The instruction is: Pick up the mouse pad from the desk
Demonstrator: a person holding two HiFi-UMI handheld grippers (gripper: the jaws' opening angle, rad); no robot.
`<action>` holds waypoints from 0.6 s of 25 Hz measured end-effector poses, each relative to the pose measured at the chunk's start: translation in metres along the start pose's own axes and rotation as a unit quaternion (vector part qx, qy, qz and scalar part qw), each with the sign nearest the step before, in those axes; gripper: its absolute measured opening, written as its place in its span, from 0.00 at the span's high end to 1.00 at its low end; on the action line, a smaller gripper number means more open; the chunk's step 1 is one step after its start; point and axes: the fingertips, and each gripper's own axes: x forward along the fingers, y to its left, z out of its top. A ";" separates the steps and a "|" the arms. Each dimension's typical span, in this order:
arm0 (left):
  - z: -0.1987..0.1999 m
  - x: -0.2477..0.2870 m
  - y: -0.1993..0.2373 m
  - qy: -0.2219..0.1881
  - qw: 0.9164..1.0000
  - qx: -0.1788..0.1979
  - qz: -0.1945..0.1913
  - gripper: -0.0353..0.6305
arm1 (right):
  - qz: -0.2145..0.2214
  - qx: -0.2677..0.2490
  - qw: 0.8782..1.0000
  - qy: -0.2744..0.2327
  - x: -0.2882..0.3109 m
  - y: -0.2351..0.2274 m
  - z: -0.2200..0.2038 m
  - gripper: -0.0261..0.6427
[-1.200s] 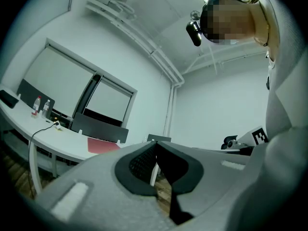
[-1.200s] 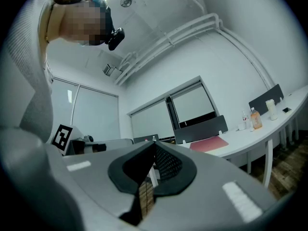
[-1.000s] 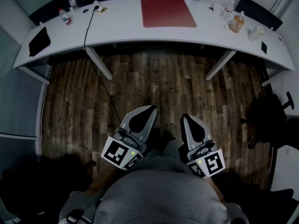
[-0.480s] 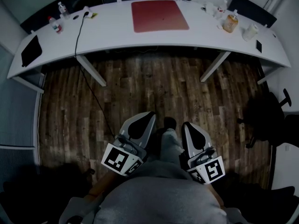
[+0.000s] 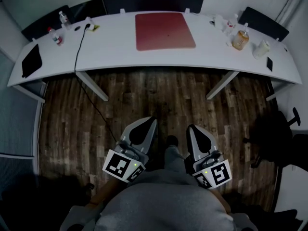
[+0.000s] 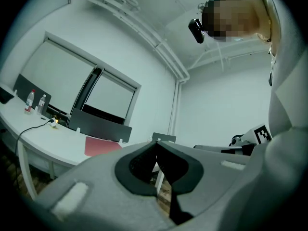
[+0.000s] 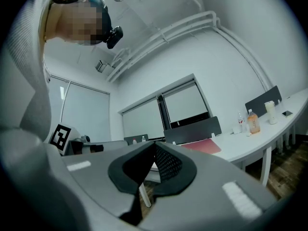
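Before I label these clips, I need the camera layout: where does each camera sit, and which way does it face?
Head view: on the person's head, looking steeply down at floor, desk and mouse pad; shows left gripper, right gripper and grey top.
Left gripper view: on the left gripper, facing level along its shut jaws toward the desk; grey top at right.
Right gripper view: on the right gripper, likewise facing the desk; grey top at left.
Shared: all three show the desk and mouse pad.
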 end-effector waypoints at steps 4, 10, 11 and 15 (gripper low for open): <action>0.009 0.034 0.018 -0.012 1.000 0.003 0.010 0.95 | 0.017 0.001 1.000 -0.001 0.034 -0.028 0.011 0.96; 0.016 0.086 0.023 -0.023 1.000 0.013 0.004 0.95 | 0.035 -0.001 0.999 -0.005 0.068 -0.071 0.031 0.96; 0.016 0.095 0.024 -0.024 1.000 0.013 0.004 0.95 | 0.037 -0.002 0.999 -0.005 0.072 -0.078 0.033 0.96; 0.016 0.127 0.027 -0.033 0.999 0.012 0.007 0.95 | 0.044 -0.006 0.999 -0.004 0.082 -0.106 0.036 0.96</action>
